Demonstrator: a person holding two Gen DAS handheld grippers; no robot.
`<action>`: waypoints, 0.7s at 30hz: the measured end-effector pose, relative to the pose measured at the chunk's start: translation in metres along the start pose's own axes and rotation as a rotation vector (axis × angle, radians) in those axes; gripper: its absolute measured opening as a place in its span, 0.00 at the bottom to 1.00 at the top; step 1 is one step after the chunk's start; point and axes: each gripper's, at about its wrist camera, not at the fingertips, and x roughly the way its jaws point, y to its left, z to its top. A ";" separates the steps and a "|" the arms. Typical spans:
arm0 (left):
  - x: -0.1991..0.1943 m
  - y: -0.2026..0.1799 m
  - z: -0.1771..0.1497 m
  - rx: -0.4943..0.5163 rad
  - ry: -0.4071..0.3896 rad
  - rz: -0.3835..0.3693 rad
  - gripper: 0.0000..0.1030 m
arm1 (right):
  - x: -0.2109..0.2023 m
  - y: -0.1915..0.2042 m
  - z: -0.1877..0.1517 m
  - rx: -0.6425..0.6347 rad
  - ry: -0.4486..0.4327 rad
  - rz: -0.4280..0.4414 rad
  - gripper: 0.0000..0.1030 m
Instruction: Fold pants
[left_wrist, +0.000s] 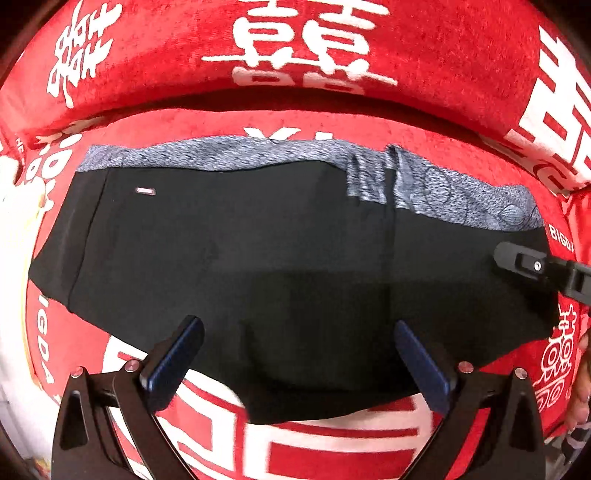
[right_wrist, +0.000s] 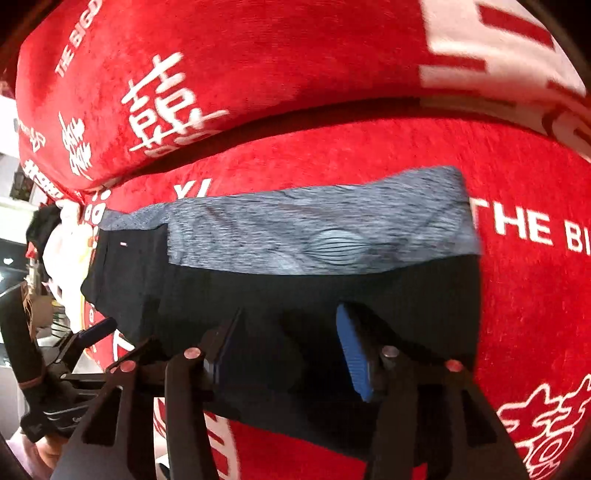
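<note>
Hiding the pants' (right_wrist: 258, 302) near edge, right tongs (right_wrist: 284, 350) stand open.

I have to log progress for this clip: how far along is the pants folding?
Done: the black pants with the grey patterned inner band already lie as a compact folded bundle on the red cover with white characters. In hand: nothing; the left gripper stands wide open above the near edge, and the right gripper is open, gripping no cloth. Left: perhaps one more fold or some smoothing.
</note>
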 end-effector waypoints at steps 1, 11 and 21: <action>-0.001 0.006 0.000 0.007 -0.002 0.001 1.00 | 0.001 0.006 0.000 0.007 -0.004 0.012 0.54; -0.005 0.095 -0.001 0.004 0.023 -0.002 1.00 | 0.048 0.100 -0.013 -0.032 0.023 -0.037 0.55; 0.010 0.152 -0.013 -0.080 0.073 0.025 1.00 | 0.045 0.150 -0.039 -0.161 0.065 -0.199 0.55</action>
